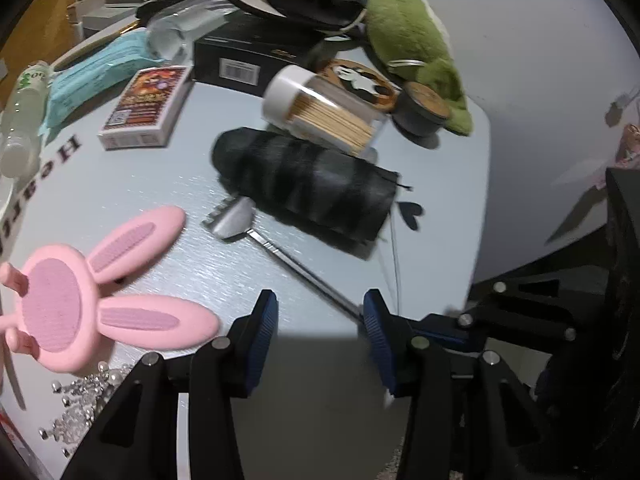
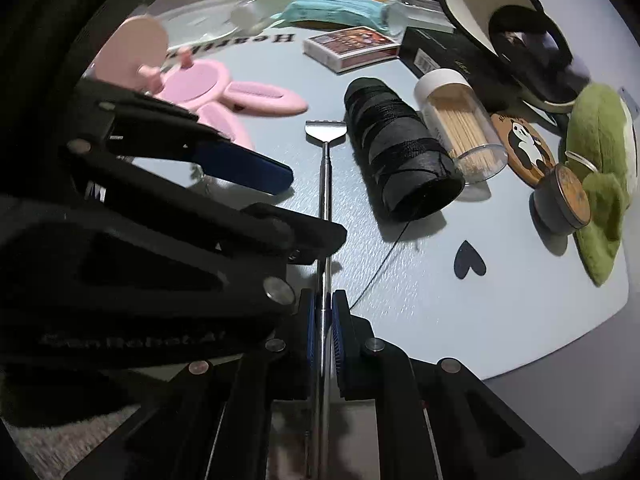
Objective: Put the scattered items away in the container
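A metal telescopic back scratcher lies on the pale round table, its claw head by a black thread spool. My right gripper is shut on its shaft near the table's front edge. In the left wrist view the scratcher runs toward my open, empty left gripper, which hovers at the edge. The left gripper also shows in the right wrist view. No container is clearly in view.
Scattered around: pink bunny mirror, card box, toothpick jar, green plush, panda coaster, small tin, black box, slipper, teal pack, bottle, pins.
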{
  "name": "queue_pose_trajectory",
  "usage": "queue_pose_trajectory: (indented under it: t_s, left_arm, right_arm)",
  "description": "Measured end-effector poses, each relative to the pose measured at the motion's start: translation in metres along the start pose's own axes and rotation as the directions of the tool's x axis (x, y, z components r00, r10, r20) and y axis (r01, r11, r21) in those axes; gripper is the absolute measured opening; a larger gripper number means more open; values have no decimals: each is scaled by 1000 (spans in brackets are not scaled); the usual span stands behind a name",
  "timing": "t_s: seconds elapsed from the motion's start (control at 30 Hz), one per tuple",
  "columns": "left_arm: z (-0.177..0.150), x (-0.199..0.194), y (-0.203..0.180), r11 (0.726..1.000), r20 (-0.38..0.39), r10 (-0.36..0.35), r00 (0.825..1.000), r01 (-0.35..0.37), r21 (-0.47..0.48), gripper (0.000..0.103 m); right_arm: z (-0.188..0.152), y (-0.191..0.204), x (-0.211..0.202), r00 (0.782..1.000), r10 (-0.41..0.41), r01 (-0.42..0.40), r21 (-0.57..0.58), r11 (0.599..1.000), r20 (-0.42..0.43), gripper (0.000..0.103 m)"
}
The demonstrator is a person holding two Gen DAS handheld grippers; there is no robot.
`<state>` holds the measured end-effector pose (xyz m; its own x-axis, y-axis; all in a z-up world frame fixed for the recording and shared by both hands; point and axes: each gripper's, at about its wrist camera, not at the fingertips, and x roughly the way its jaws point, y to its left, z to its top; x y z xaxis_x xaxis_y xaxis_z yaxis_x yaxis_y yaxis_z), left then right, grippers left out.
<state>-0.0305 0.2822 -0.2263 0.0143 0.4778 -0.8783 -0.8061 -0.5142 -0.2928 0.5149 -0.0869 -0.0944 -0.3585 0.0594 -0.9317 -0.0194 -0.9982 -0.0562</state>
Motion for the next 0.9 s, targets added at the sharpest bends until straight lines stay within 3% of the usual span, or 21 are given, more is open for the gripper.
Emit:
queue_pose_trajectory:
  t_s: [0.13, 0.2, 0.3, 0.43, 0.67, 0.83, 0.9]
  left_arm:
    - [-3, -4, 0, 997, 3, -56, 998, 56, -43, 45]
    - [-3, -12, 6, 992, 24, -86, 996, 88, -85, 45]
    - [-1, -21, 12, 991, 39, -85, 996, 88, -97, 45]
    - [-2, -28, 16, 988, 21, -92, 996, 94, -122, 45]
    - [-5, -43, 14, 961, 42, -189, 981, 194, -198, 45]
    - [-14, -28, 27, 979, -10, -76, 997, 73, -189, 45]
    - [-15, -26, 39, 979, -15, -34, 999, 30, -202, 45]
  right_arm:
    - [-3, 6, -5, 1000, 10, -10, 17, 1000, -2, 10]
    - [-8, -19, -17, 1000, 25, -25, 62, 998, -7, 10]
    - [30, -139, -7, 997, 74, -73, 128, 989, -7, 10]
    - [140, -252, 76, 998, 69, -67, 112, 991, -8, 10]
    - [103, -243, 51, 995, 98, -96, 103, 990, -16, 10]
    - [74, -236, 32, 995, 100, -97, 90, 991, -22, 10]
    - [85, -257, 45, 995, 102, -100, 90, 991, -20, 10]
